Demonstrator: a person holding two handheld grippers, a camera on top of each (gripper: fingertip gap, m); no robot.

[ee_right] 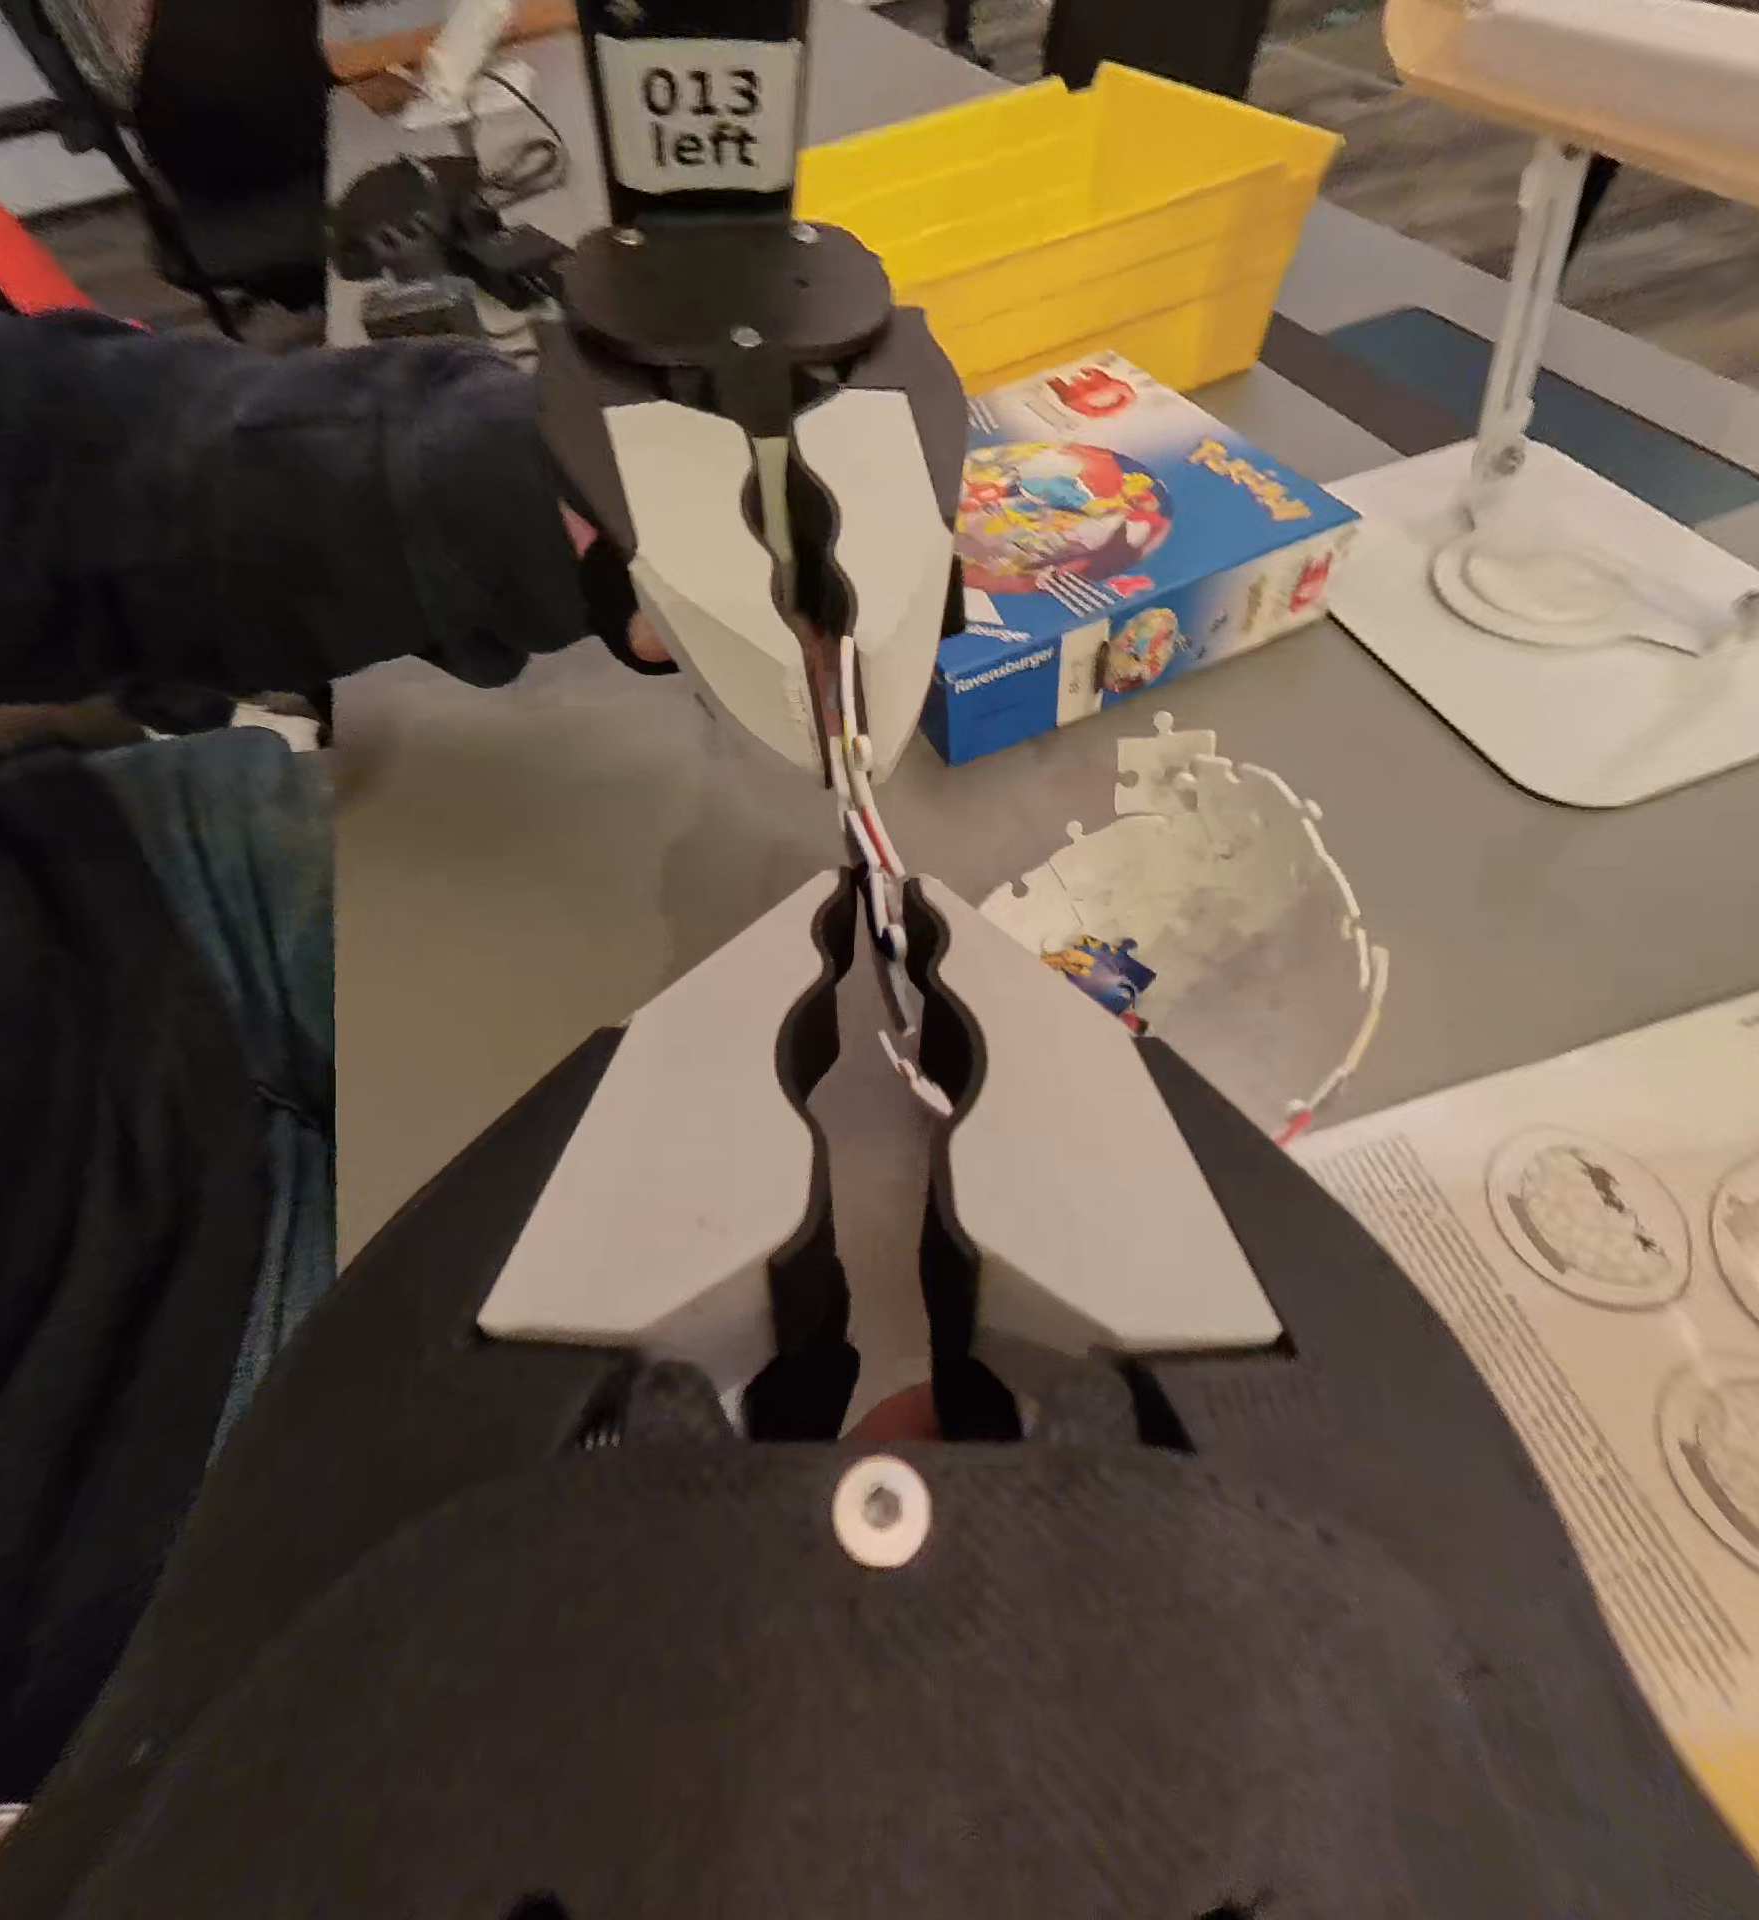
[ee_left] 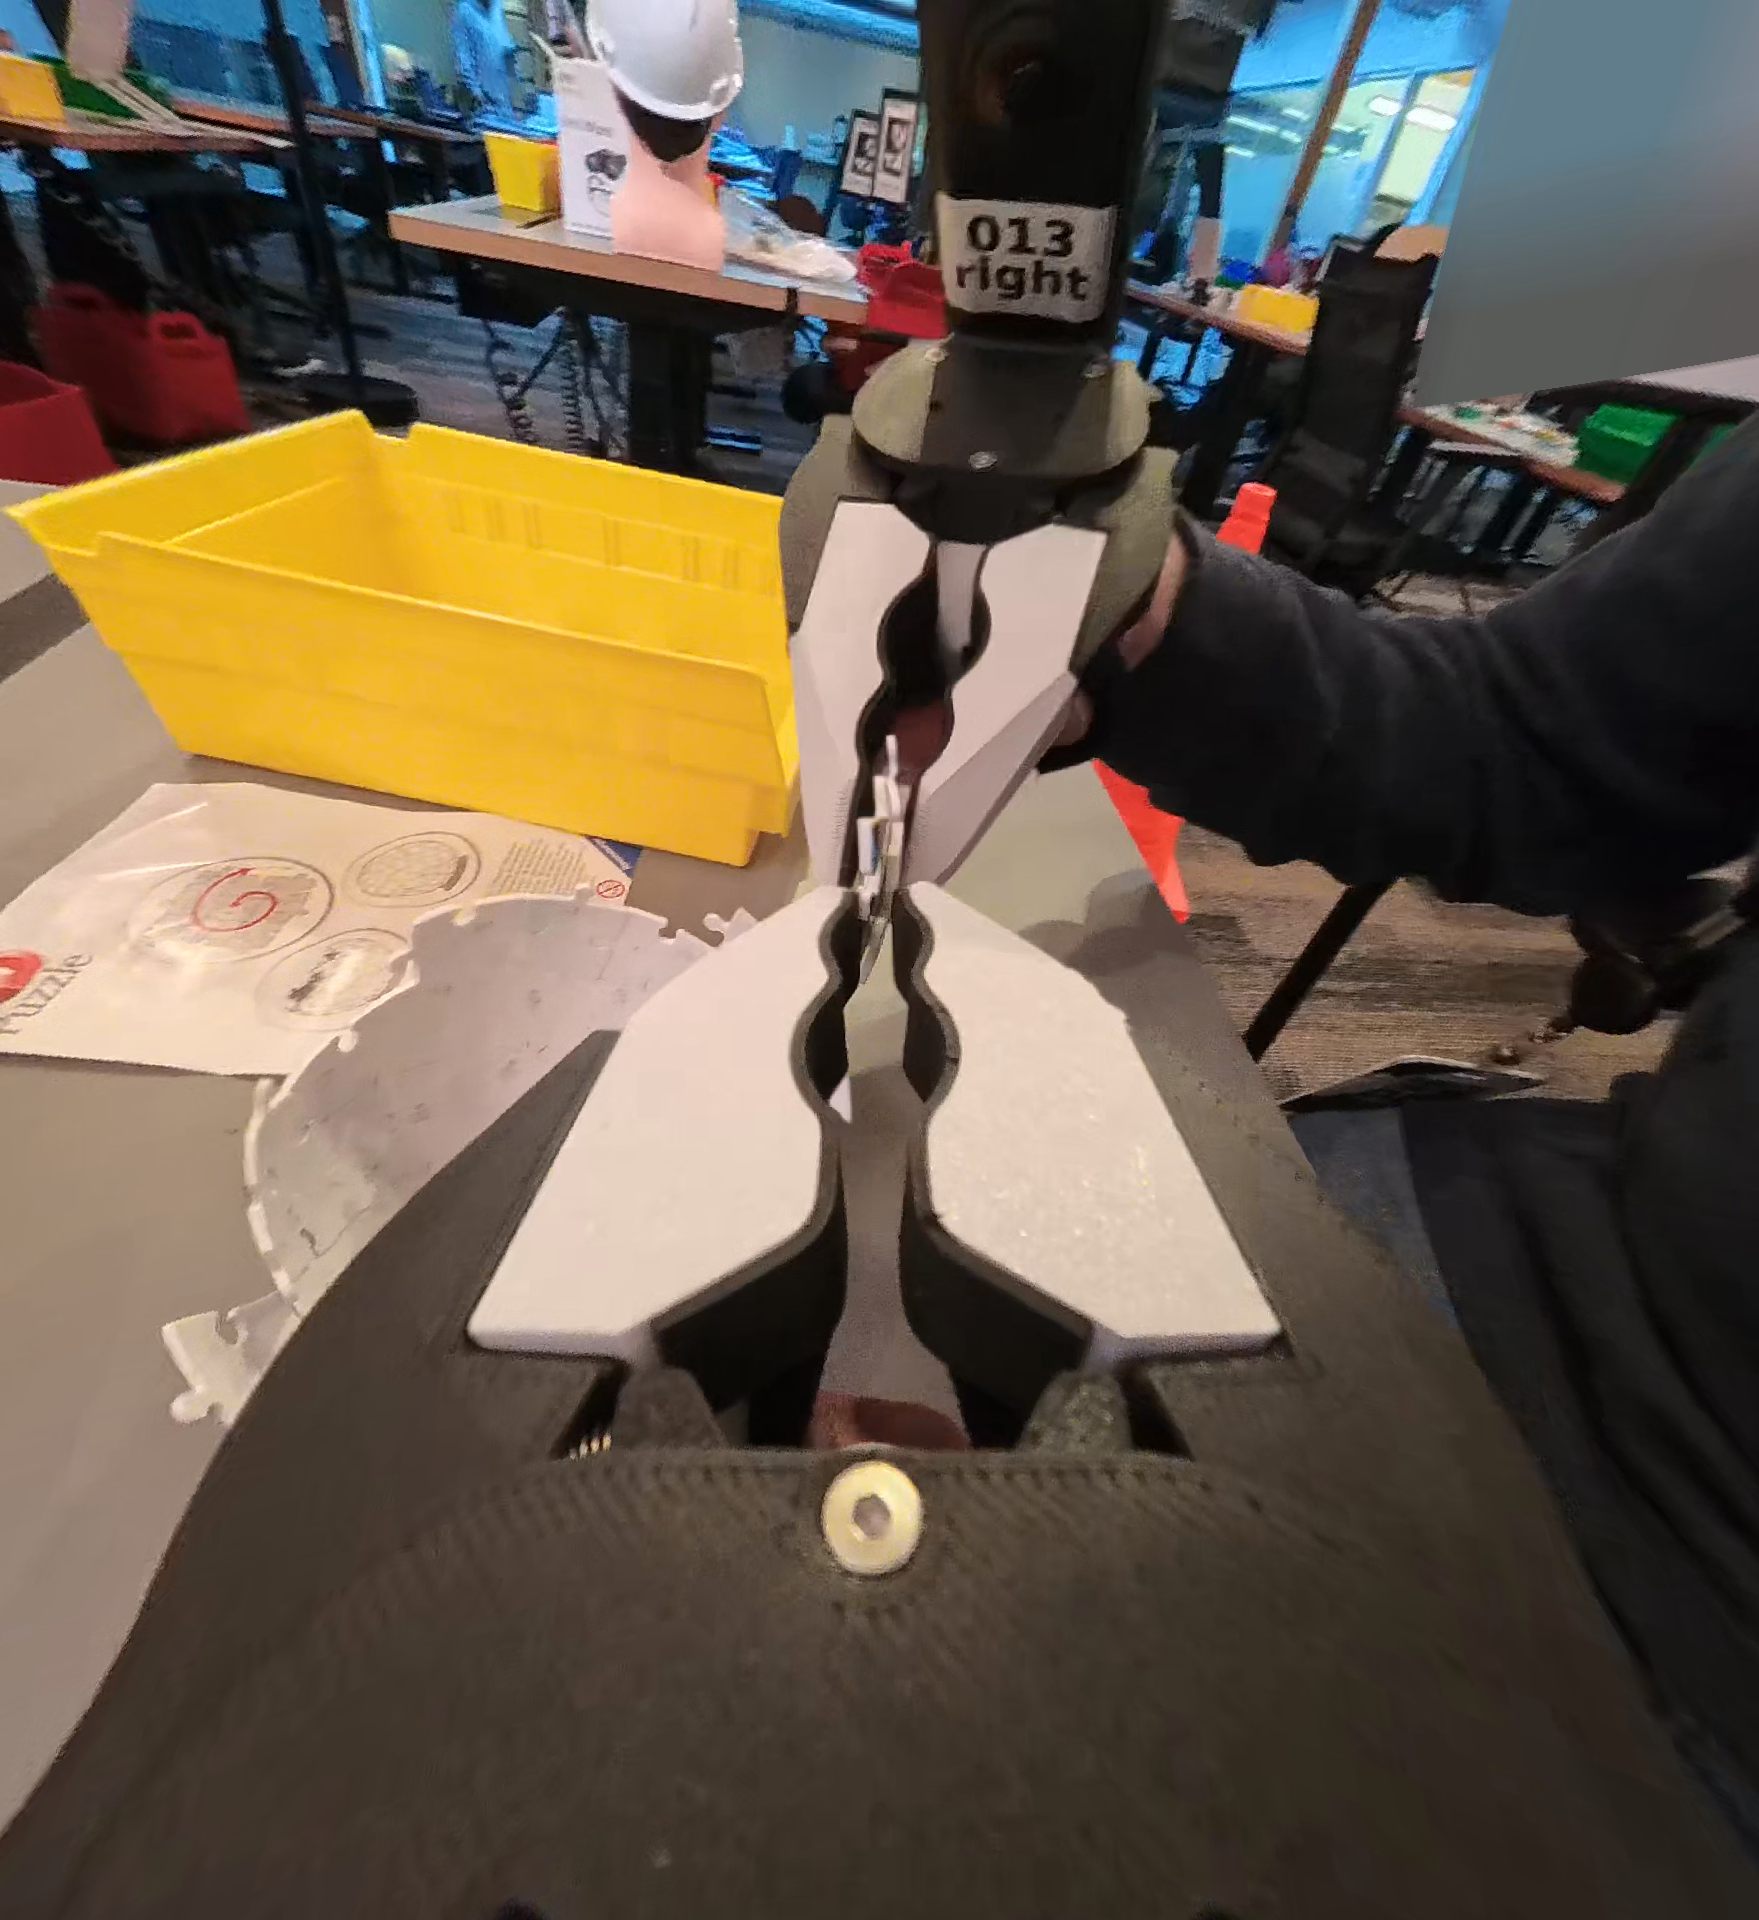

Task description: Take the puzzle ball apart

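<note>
2 grippers, left gripper (ee_left: 870,920) and right gripper (ee_right: 880,894), pinch puzzle strip (ee_right: 870,821); ball shell (ee_right: 1239,914), seemingly half-dismantled, beside.

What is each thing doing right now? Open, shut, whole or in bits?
Left gripper: shut on the puzzle strip.
Right gripper: shut on the same strip.
Puzzle strip: curved, held in the air between both grippers.
Ball shell: broken open, lying on the table, a loose piece inside.
Yellow bin: empty as far as shows.
Puzzle box: lying flat.
</note>
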